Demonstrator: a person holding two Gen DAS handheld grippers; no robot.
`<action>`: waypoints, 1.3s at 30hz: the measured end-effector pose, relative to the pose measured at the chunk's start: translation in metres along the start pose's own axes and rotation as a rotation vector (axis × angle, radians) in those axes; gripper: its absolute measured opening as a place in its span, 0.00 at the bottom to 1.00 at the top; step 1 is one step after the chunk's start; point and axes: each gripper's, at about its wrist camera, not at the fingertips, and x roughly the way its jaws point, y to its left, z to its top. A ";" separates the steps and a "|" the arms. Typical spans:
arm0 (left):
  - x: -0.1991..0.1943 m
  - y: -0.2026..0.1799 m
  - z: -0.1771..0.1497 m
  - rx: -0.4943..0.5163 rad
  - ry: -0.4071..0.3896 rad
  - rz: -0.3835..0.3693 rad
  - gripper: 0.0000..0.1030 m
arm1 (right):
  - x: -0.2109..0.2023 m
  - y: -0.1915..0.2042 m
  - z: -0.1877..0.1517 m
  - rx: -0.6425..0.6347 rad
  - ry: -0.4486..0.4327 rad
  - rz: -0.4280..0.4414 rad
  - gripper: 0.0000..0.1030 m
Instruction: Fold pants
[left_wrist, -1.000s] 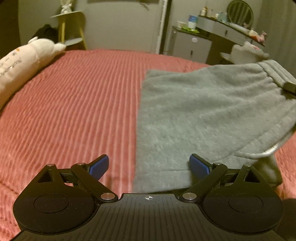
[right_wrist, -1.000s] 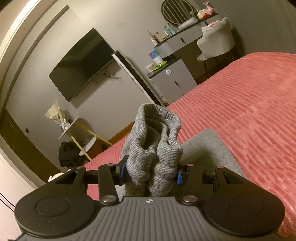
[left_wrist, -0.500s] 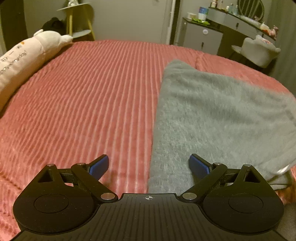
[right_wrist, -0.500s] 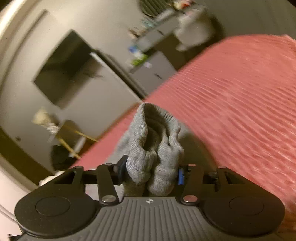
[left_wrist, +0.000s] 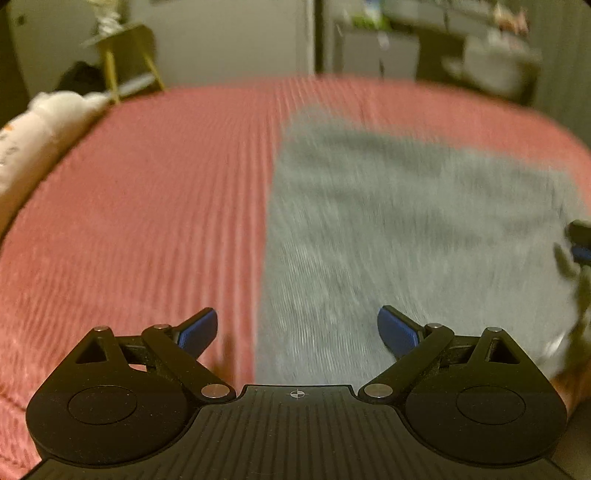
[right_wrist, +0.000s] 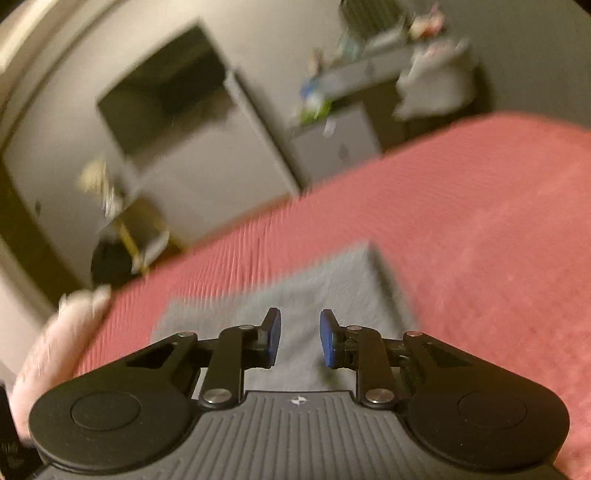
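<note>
grey fleecy pants (left_wrist: 406, 229) lie flat on pink bedspread (left_wrist: 147, 206); left gripper (left_wrist: 297, 328) wide open, right gripper (right_wrist: 298, 338) slightly parted, both empty.

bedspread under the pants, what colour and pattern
Pinkish red bedspread with fine ribbed stripes, clearest in the left wrist view.

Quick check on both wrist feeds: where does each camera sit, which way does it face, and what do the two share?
Left wrist: behind the open left gripper, low over the red bedspread, facing the gray pants and the far wall.
Right wrist: behind the right gripper, empty with jaws apart, tilted, facing the pants and the wall TV.
Shared: pants, bedspread, yellow-legged side table, pillow.
</note>
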 end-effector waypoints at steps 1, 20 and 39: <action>0.005 -0.003 -0.001 0.016 0.038 -0.004 0.95 | 0.014 0.000 -0.007 0.003 0.083 -0.027 0.19; 0.003 0.007 0.088 -0.002 -0.154 0.065 0.91 | 0.023 0.001 -0.021 -0.108 0.170 -0.091 0.11; 0.086 -0.019 0.132 0.065 -0.105 0.078 0.87 | 0.035 -0.013 -0.023 -0.039 0.191 -0.045 0.11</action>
